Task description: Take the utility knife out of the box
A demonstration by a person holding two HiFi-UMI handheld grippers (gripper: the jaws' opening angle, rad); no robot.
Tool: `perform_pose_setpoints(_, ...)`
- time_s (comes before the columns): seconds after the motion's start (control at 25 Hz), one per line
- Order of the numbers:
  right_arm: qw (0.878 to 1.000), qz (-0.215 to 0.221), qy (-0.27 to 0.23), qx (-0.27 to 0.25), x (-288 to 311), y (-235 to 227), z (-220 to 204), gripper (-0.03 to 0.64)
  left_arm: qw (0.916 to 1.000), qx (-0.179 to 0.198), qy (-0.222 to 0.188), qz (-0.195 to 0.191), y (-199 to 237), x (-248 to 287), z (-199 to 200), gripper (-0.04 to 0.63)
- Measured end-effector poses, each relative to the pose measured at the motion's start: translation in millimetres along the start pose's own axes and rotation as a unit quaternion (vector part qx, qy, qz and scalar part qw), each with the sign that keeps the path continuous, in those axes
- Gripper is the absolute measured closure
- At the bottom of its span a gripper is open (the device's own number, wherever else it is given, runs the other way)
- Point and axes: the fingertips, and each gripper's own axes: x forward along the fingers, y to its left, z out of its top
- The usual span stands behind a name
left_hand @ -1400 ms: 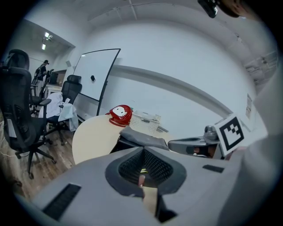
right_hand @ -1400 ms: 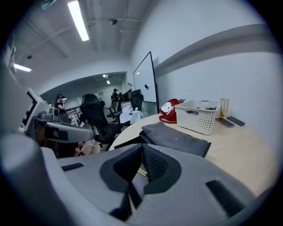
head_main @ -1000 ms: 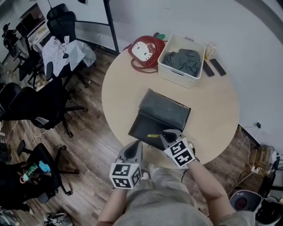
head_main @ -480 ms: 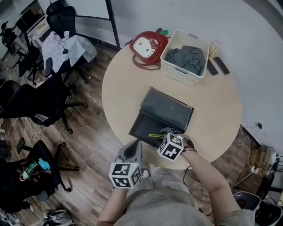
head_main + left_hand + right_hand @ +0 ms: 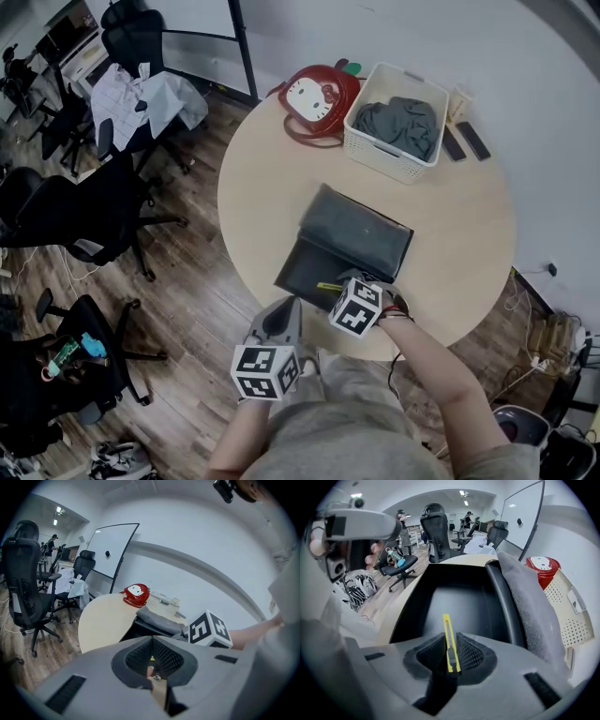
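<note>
Wood floor (image 5: 192,314), black office chairs (image 5: 89,220), whiteboard (image 5: 110,550)

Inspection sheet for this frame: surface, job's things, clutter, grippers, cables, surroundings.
Surface: round beige table, mostly bare.
Job's things: black box open near the front edge; yellow utility knife at its near side.
Clutter: red bag, white basket holding grey clothes, two dark flat devices, all far side.
Grippers: right gripper shut on the utility knife; left gripper shut, empty, off the table.
Cables: leads on the floor beside the table.
Surroundings: office chairs, wooden floor.
</note>
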Motion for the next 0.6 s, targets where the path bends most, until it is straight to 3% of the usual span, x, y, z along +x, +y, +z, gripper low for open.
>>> perform_pose_setpoints(0.04, 1.0, -0.007, -0.002, -0.005, 0, -1, 0, 0.574, 1.0, 0.0, 0.0, 0.0, 0, -1, 0, 0.592)
perform_pose_setpoints(0.32, 1.0, -0.023, -0.013, -0.003, -4, 0, 1, 0.578, 1.0, 0.002, -0.01, 0.001, -2, -10, 3, 0.592)
perform_pose_setpoints(0.6, 0.995, -0.065, -0.063, 0.034, -33, -3, 11, 0.581, 0.9997, 0.008, -0.022, 0.0, -5, -25, 6, 0.592)
